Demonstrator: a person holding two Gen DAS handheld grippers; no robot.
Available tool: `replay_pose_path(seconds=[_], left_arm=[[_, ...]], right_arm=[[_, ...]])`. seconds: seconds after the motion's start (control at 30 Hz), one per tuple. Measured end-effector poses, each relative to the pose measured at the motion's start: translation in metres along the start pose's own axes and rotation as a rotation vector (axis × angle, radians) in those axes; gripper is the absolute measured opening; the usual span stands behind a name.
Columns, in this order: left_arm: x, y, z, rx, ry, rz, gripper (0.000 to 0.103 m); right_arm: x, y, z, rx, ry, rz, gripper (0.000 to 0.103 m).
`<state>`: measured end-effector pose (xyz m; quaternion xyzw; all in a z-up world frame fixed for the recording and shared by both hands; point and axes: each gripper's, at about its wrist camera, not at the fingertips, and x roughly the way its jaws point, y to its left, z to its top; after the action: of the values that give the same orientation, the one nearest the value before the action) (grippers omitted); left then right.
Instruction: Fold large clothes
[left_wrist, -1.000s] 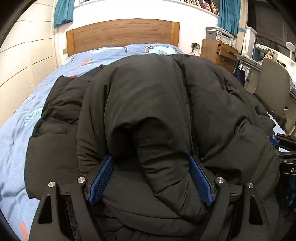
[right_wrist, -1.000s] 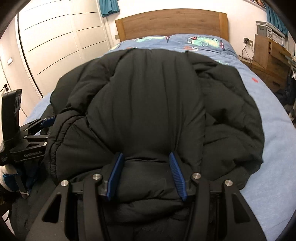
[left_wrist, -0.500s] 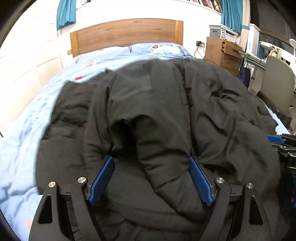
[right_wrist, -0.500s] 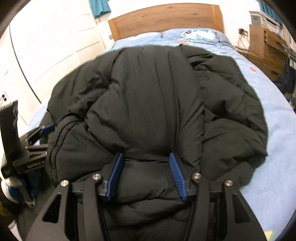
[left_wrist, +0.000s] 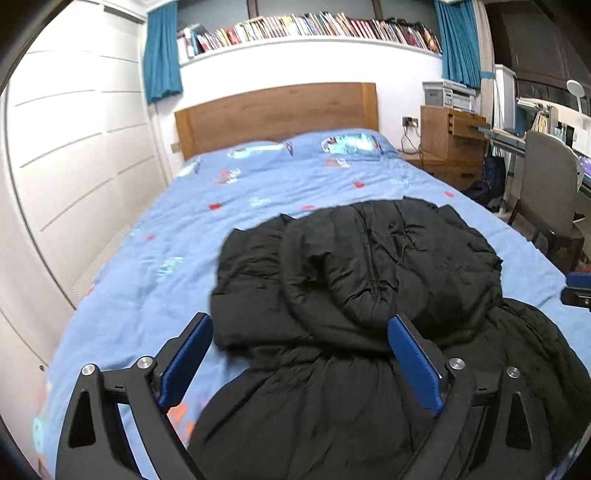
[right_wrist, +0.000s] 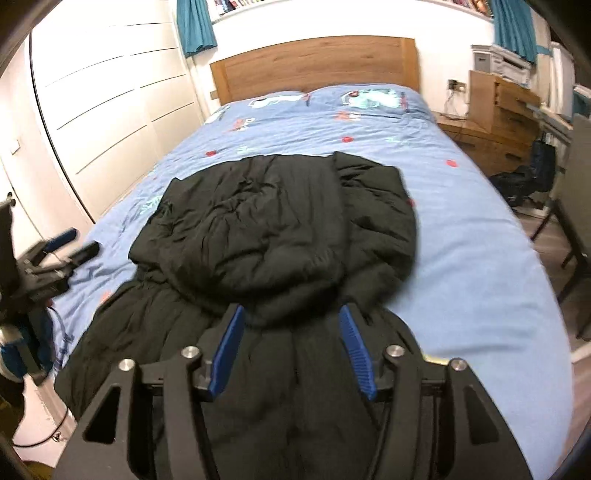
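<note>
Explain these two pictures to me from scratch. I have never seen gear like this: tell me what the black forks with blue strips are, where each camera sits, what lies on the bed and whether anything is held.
There is no robot here. A person holds a two-finger gripper in each hand, and a wide-angle camera on each looks forward along its fingers. The black forks are those fingers; the blue strips are their pads.

One picture comes from the left gripper, the other from the right gripper. In the right one, the left gripper shows at the left edge.

On the blue bed cover lies a black padded coat, its top part folded over onto itself.

Nothing is held. Both grippers' jaws are opening, and their pads stand clear of the coat, which lies beyond and beneath them.
</note>
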<state>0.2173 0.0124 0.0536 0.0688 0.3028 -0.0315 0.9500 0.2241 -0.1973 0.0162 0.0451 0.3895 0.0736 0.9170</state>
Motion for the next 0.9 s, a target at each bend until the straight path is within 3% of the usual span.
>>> replay_pose_path(seconds=[0.23, 0.4, 0.6, 0.9], left_arm=[[-0.061, 0.023, -0.028, -0.025, -0.022, 0.020, 0.100], [-0.082, 0.036, -0.048, -0.043, -0.010, 0.036, 0.102], [-0.081, 0.055, -0.073, -0.082, 0.046, 0.057, 0.102], [-0.063, 0.080, -0.109, -0.123, 0.138, 0.101, 0.102]], right_arm=[[-0.056, -0.015, -0.050, 0.046, 0.020, -0.061, 0.066], [-0.080, -0.031, -0.079, 0.095, 0.031, -0.088, 0.069], [-0.083, -0.051, -0.104, 0.125, 0.068, -0.140, 0.070], [-0.062, -0.071, -0.134, 0.182, 0.152, -0.148, 0.070]])
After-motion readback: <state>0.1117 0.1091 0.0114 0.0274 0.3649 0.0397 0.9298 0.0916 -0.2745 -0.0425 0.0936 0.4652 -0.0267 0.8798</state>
